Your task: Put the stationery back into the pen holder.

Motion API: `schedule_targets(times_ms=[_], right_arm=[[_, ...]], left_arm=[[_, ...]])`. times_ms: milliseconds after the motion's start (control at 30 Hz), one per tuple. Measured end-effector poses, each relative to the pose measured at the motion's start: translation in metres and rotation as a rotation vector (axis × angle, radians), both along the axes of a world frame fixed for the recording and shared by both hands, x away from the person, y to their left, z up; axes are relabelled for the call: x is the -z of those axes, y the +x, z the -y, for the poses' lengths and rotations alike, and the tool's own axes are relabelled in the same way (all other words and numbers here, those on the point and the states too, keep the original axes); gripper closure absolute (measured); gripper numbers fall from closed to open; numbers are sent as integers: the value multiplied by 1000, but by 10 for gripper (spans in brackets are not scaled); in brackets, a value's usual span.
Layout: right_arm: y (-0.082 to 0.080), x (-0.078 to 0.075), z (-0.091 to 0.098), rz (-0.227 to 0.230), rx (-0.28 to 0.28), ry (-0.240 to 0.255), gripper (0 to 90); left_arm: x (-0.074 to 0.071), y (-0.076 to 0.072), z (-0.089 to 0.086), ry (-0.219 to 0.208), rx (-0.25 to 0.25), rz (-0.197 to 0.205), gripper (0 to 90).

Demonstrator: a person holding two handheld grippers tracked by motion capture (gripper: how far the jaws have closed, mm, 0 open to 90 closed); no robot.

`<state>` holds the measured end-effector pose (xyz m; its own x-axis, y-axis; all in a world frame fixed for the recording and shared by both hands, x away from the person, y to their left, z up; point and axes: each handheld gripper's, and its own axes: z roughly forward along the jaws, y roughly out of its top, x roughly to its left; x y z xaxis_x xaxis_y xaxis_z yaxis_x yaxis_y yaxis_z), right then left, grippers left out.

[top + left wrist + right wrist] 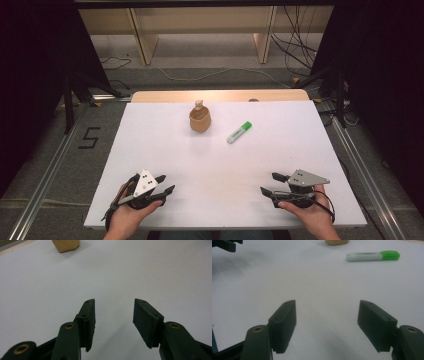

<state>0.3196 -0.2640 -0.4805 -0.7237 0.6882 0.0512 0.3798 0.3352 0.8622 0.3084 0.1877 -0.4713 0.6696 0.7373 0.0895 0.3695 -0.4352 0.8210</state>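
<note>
Wooden cup (200,120) holds one small, perhaps wooden piece (199,104).

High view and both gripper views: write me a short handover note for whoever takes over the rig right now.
Left gripper: held at the table's near left, jaws apart with nothing between them.
Right gripper: held at the near right, jaws apart and empty.
Highlighter: green cap, lying flat on the white table, right of centre towards the far side, untouched.
Wooden cup: upright just left of the highlighter, apart from it; a small object stands right behind it, unclear what.
Done: nothing handled yet.
Left: probably pick up the highlighter and bring it to the cup.
</note>
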Motion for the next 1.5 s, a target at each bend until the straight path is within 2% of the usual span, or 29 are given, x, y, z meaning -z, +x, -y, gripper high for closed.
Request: schedule_targets(times_ms=[100,200,300,400,533,633,767,967,1167,1367,1500], right_arm=[[3,0,-2,4,2,-10,347],[9,-3,-6,12,-7,-19,415],[17,-7,-13,27,-14,-29,475],[28,-11,-23,17,-15,-28,531],[46,-17,-39,12,-25,-41,677],[60,-20,-50,30,-19,-71,803],[82,-23,-64,7,7,-100,900],[119,-22,-81,-45,47,-120,900],[151,-23,-98,-70,64,-141,900],[179,-18,-114,-101,95,-164,900],[193,-16,-126,-112,92,-178,900]], left_arm=[[-1,0,-1,3,-8,4,501],[-1,1,-2,-1,-20,9,472],[-1,1,-2,4,-24,9,446],[-1,1,-2,3,-25,6,427],[0,1,-2,2,-24,2,416],[0,1,-2,1,-22,-1,412],[0,1,-2,0,-26,-1,405],[1,2,-2,2,-24,-2,403],[1,2,-2,2,-25,-4,403],[1,2,-2,1,-24,-4,401],[1,2,-2,-1,-22,-8,400]])
